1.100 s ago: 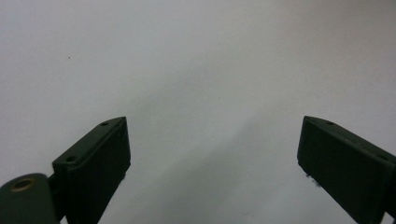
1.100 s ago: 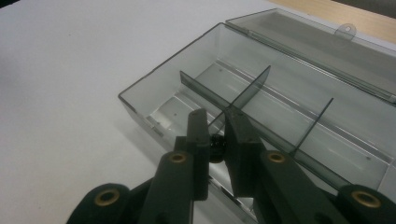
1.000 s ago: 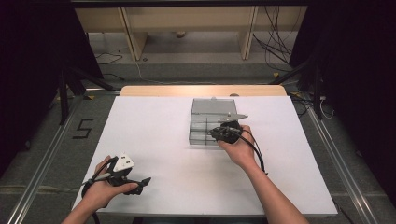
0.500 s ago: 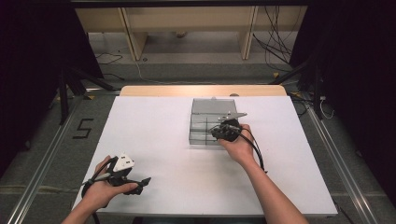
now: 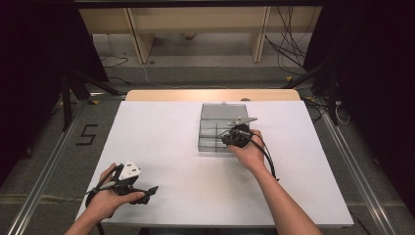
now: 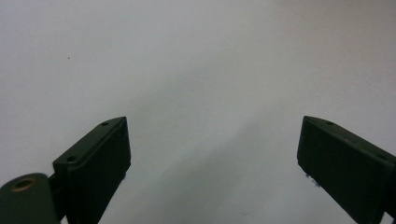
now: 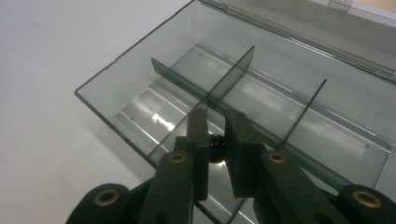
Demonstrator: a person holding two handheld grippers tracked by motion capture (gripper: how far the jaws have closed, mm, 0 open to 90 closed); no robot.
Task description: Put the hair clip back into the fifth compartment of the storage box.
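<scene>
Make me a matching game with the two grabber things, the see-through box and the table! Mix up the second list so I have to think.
Things:
1. left gripper
2. right gripper
3. clear box
4. table

States:
A. white and flat
B. lid open, dividers inside
C. jaws wide apart over bare table
D. jaws nearly together around a small dark thing, over a box compartment

Pairs: 1-C, 2-D, 3-B, 4-A
</scene>
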